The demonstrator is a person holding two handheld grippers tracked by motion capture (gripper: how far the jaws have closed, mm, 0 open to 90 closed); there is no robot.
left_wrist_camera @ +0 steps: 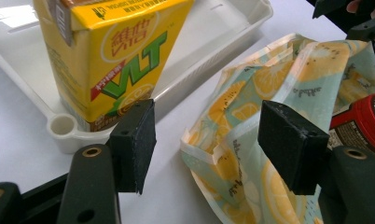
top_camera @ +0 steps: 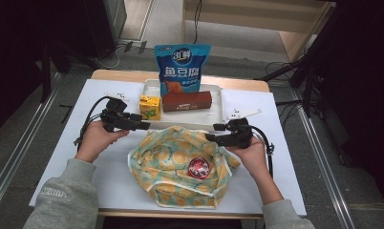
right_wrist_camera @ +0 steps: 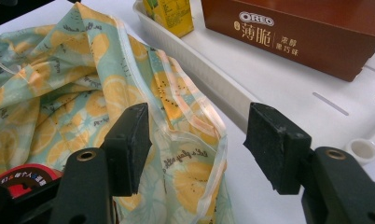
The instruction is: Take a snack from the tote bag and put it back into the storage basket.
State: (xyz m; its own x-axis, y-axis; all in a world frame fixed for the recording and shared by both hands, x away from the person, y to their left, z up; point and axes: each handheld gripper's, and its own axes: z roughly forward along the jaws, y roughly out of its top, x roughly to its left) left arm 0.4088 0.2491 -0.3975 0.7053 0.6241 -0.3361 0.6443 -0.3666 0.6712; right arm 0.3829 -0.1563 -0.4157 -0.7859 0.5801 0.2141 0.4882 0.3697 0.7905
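On the white bench [top_camera: 285, 157] a lemon-print fabric bag [top_camera: 176, 164] lay open and rumpled just in front of the person, with a round red-lidded tin [top_camera: 198, 167] sitting down inside it, toward the right of the opening. The left tool [top_camera: 143, 125] was held level at the bag's upper left edge, and its two black pads stood wide apart with nothing between them; in the left gripper view the folded rim of the bag [left_wrist_camera: 251, 140] lay just beyond the gap, untouched by either pad. The right tool [top_camera: 211, 132] hovered at the bag's upper right edge, its pads also apart and gripping nothing, the cloth [right_wrist_camera: 83, 93] lying below and past them in the right gripper view. Behind the bag stood a shallow white tray [top_camera: 218, 102], close to the bag's far edge. In the tray's left corner a yellow drink carton [top_camera: 150, 107] stood upright, near the left tool's tip, and beside it a brown biscuit box [top_camera: 186, 101] lay on its long side. A tall blue snack pouch [top_camera: 182, 67] stood upright at the back of the tray, rising above the box. The person's hands held both tools from the near side, grey sleeves [top_camera: 66, 200] coming in at the bottom corners, and a black cable [top_camera: 92, 114] looped away from the left tool across the bench.
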